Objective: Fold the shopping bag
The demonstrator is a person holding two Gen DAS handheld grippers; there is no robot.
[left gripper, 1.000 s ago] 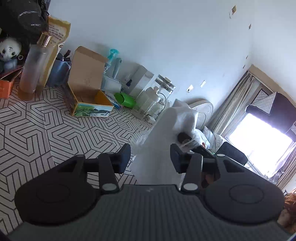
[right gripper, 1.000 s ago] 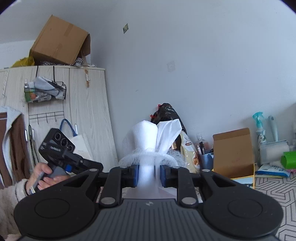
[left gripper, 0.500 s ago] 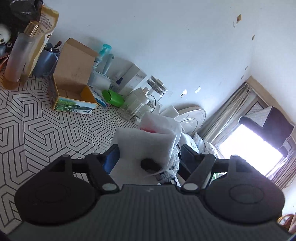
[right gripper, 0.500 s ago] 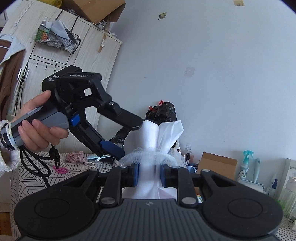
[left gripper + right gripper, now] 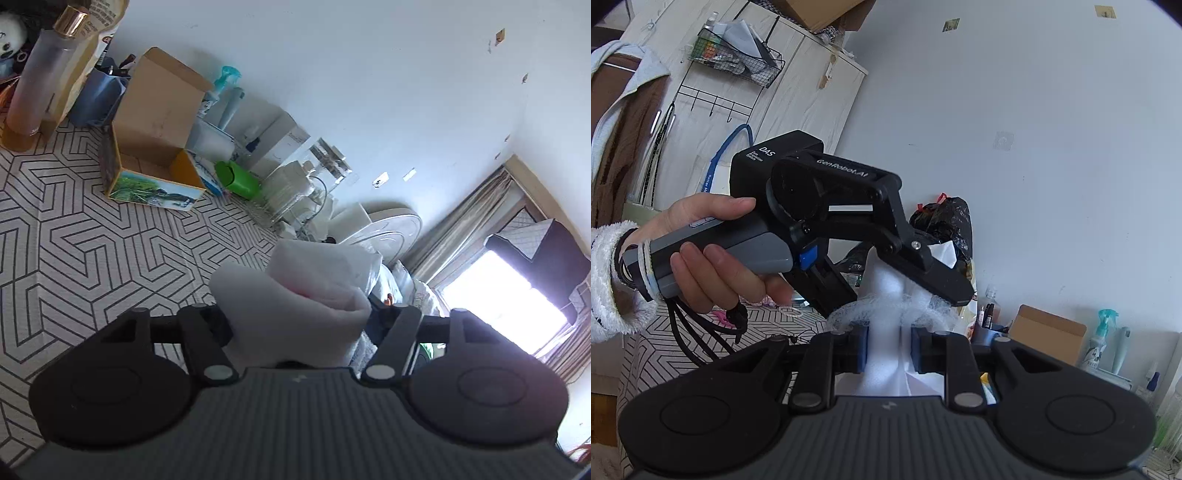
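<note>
The right gripper [image 5: 889, 356] pinches the white crinkly plastic shopping bag [image 5: 884, 354]; the left gripper [image 5: 295, 326] is closing around its rolled end

The left gripper [image 5: 297, 325] is closing on a bunched white fabric shopping bag [image 5: 295, 295], above the hexagon-patterned tabletop [image 5: 74, 236].

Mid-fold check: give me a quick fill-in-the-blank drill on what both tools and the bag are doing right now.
1. The right tool is shut on the white ____, pinched between its blue pads.
2. In the left wrist view, the left tool has a rolled bundle of the shopping bag between its jaws, which are ____.
3. On the patterned table stands an open cardboard ____ with a landscape picture on its side.
4. The hand gripping the left tool wears a fluffy ____ sleeve.

Missing words: shopping bag; closing; box; white
</note>
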